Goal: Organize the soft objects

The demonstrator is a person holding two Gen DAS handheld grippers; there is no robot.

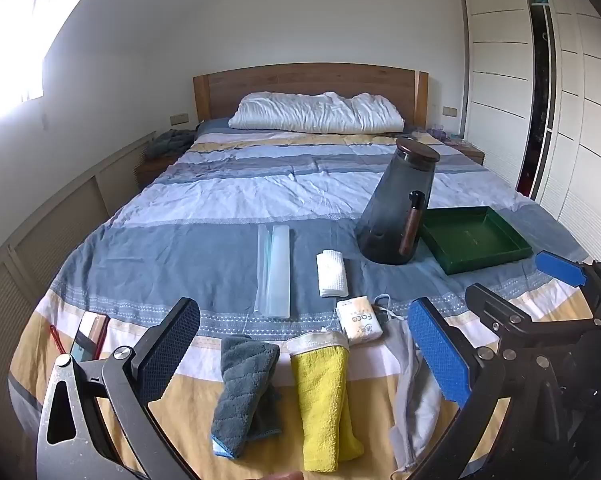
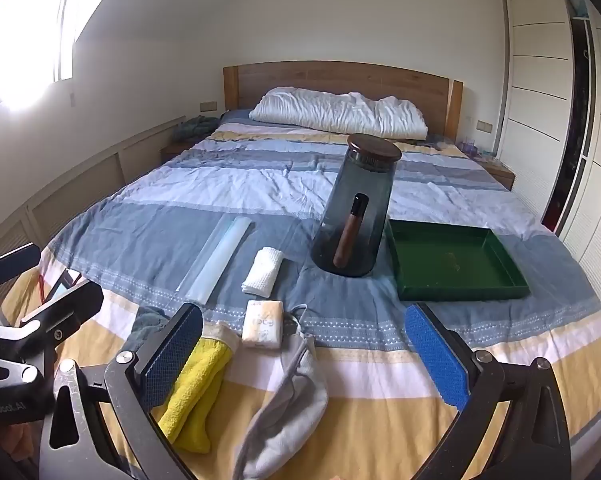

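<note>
Seemingly nothing was sorted yet: both grippers hovered with jaws spread, empty.
The left gripper [image 1: 304, 352] and right gripper [image 2: 304, 360] faced the yellow towel [image 1: 324, 400] on the bed [image 1: 180, 240]; next probably called for pinching it toward the green tray [image 2: 456, 264].

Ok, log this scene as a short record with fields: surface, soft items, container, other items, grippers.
surface: bed with striped cover
soft items: grey cloth, yellow cloth, white folded cloth, face-wipe pack, grey drawstring bag, all near the foot of the bed
container: green tray, nothing in it
other items: dark glass jar with lid, beside the tray; clear roll
grippers: left gripper open; right gripper open; neither holds anything
</note>
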